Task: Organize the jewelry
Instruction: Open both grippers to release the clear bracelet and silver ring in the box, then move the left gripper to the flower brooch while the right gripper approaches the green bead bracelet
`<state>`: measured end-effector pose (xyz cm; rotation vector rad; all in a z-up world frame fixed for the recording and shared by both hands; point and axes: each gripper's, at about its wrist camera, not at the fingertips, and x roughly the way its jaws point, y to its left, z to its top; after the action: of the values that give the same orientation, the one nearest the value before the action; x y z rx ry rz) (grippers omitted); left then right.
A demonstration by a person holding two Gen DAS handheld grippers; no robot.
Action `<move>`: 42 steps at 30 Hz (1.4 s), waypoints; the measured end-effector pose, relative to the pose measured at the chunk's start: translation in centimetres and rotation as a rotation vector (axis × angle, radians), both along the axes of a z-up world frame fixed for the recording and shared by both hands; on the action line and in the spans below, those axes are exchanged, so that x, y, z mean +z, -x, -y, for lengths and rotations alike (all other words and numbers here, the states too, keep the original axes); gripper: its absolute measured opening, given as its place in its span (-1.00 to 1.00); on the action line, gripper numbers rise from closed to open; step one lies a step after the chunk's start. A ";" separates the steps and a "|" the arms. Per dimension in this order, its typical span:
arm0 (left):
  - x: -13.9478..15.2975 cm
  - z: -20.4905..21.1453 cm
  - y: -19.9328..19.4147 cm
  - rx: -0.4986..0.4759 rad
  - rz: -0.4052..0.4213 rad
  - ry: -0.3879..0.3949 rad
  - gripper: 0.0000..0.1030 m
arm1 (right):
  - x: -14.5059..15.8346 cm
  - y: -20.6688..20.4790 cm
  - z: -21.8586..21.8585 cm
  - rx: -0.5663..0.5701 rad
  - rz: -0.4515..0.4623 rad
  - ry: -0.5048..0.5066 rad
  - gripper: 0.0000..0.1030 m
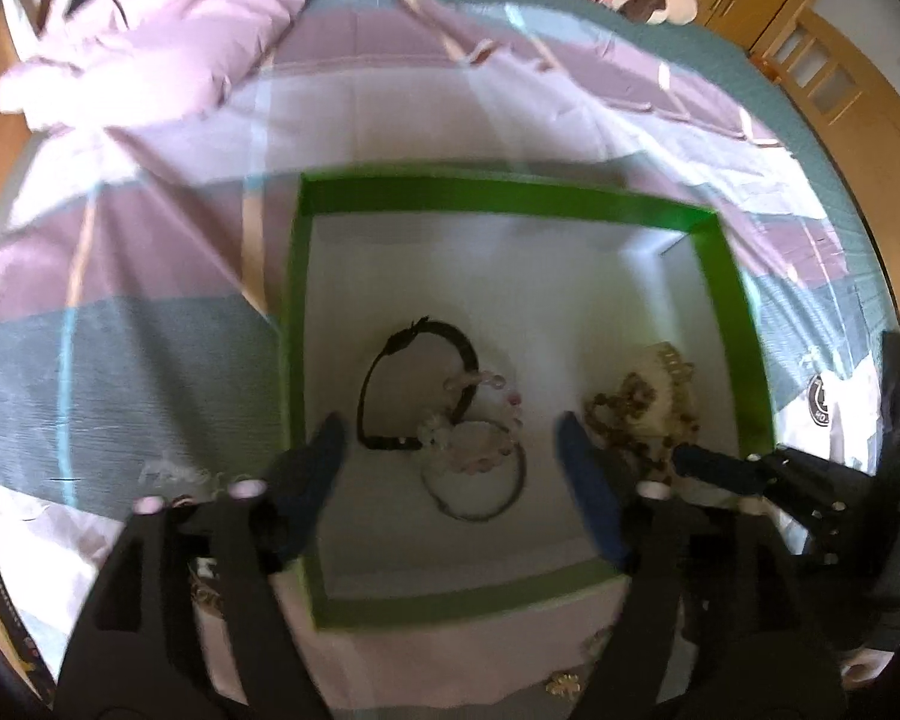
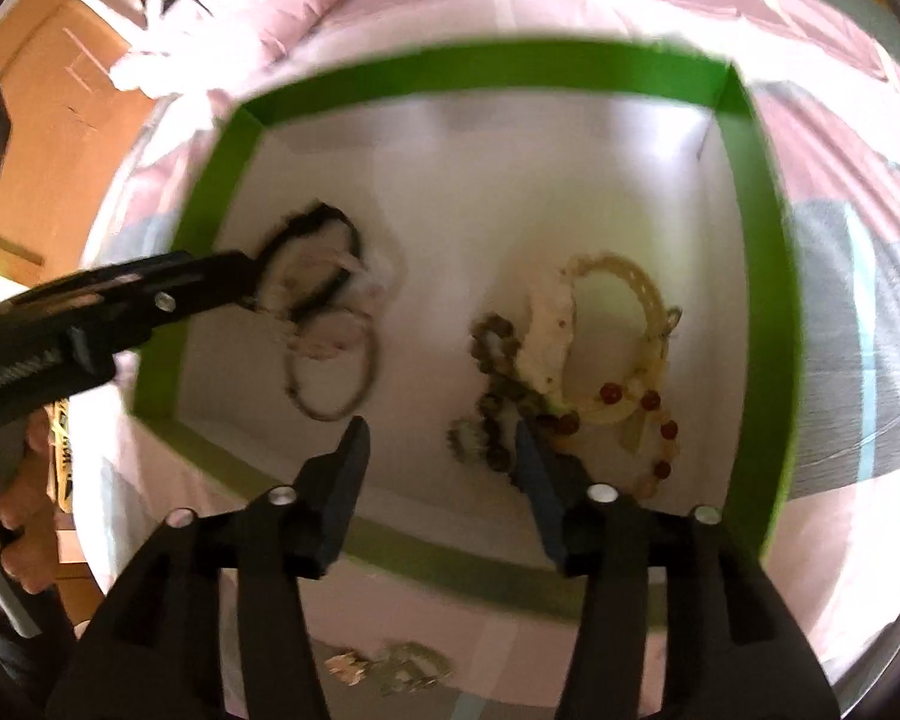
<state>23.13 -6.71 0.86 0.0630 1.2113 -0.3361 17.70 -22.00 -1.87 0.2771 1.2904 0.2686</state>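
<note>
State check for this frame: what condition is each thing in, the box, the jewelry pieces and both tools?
Green box: open, lidless, on the bed.
Black bracelet: inside box, left group.
Thin bangle: flat, inside box.
Brown bead strand: heaped in box, right group.
Left tool: open, empty.
Right tool: open, empty.

Left gripper [image 1: 450, 438]: pointed steeply downward, jaws spread wide, nothing between the pads. Its dark fingers [image 1: 588, 492] show motion blur in the left wrist view. Right gripper [image 2: 441, 441]: likewise angled steeply down, jaws parted to a moderate gap, nothing clamped between them. In the right wrist view the left gripper's body enters from the left edge, and a hand [image 2: 21, 516] is wrapped around its handle at lower left.
</note>
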 end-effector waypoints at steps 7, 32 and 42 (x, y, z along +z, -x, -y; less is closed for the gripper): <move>5.4 -0.1 6.5 -0.049 0.091 0.024 0.96 | 5.9 4.6 -0.3 0.012 0.206 0.071 0.56; -7.6 -2.1 15.8 -0.067 -0.360 0.357 -0.01 | -5.5 11.3 2.6 -0.031 -0.127 -0.149 -0.42; -8.6 -0.7 15.9 -0.070 -0.330 0.340 -0.10 | -5.7 11.0 -0.4 0.048 -0.101 -0.080 -0.44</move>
<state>7.28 -6.02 -7.70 -0.2533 1.4635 -0.6278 6.70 -21.63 -7.54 0.3315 1.3894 0.3515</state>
